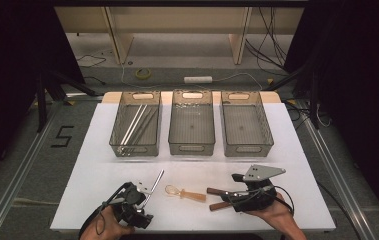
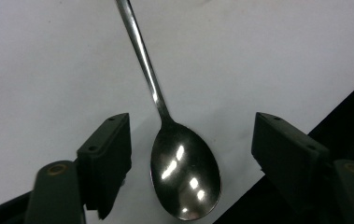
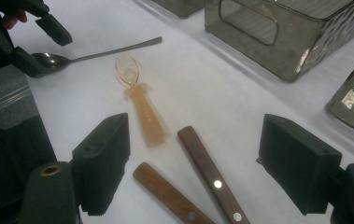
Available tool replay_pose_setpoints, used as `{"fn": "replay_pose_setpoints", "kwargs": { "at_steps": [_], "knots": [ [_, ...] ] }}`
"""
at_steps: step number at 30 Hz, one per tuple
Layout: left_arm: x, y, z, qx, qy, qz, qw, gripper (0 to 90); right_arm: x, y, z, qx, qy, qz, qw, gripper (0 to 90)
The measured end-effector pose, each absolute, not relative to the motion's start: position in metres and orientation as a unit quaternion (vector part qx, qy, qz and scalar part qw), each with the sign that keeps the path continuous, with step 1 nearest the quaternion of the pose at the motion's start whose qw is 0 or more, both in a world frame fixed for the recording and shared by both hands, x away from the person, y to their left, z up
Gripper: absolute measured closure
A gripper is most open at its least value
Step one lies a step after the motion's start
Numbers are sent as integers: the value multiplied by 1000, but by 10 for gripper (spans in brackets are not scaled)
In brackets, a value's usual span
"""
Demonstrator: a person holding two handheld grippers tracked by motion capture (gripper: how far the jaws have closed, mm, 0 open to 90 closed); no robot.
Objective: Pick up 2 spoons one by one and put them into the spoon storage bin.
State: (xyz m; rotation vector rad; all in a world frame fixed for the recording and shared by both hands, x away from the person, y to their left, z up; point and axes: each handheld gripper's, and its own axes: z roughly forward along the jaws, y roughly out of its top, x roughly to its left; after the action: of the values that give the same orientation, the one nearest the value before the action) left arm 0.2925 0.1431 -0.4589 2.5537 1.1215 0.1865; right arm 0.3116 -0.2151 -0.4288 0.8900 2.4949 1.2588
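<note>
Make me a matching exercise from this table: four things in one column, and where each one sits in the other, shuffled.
1 metal spoon
2 amber plastic spoon
3 wooden handles
4 long thin sticks

A inside the left bin
B between the left gripper's open jaws
C before the right gripper
D on the table's middle, between both grippers

Pairs: 1-B, 2-D, 3-C, 4-A

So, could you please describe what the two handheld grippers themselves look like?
Both are black. The left gripper has two blocky jaws on arms with brass-coloured pivots, and a black cable trails from it. The right gripper has the same jaws and carries a grey three-cornered plate with small holes.
</note>
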Motion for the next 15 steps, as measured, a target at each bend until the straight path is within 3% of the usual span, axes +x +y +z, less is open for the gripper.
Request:
{"fn": "replay_pose_setpoints", "kwargs": {
  "at_steps": [9,15],
  "knots": [
    [294,145,-465,905,392,60,155,461,312,-215,-428,301,846,429,103,257],
    [295,147,-466,906,391,57,154,525,312,-215,-428,300,846,428,103,258]
  ]
}}
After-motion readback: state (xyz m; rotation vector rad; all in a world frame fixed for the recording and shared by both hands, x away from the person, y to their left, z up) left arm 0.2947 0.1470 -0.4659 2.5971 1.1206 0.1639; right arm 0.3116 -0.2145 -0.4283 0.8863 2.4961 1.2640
